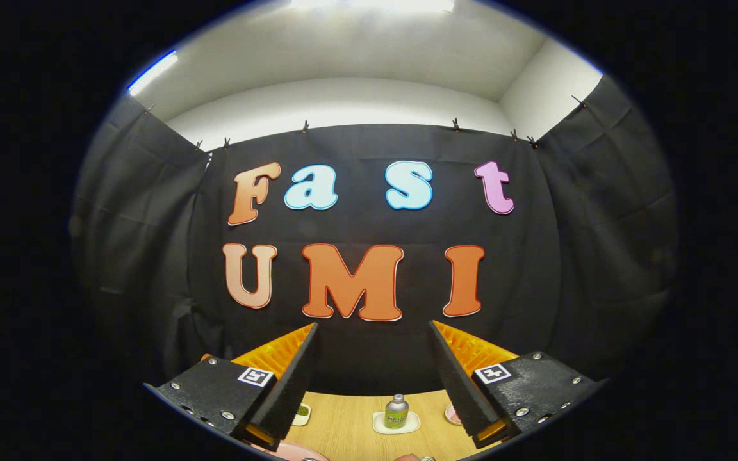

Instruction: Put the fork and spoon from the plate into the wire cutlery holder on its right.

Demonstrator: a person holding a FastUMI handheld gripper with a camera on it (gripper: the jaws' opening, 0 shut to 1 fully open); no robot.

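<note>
The gripper [372, 384] is held level, aimed at the booth wall rather than down, its jaws spread wide with nothing between them, likely a ready pose before descending. Just beneath the jaws a pink plate [292, 451] peeks in at the near edge of the wooden desk [343, 422]. Fork, spoon and wire holder can't be made out, so their axes are unknown. Beyond the plate, a small can [396, 412] stands upright on a white coaster [378, 428].

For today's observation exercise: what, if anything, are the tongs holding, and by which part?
Nothing is held. The tongs are wide open, their fingers apart, with a small bottle on the wooden table beyond them.
</note>
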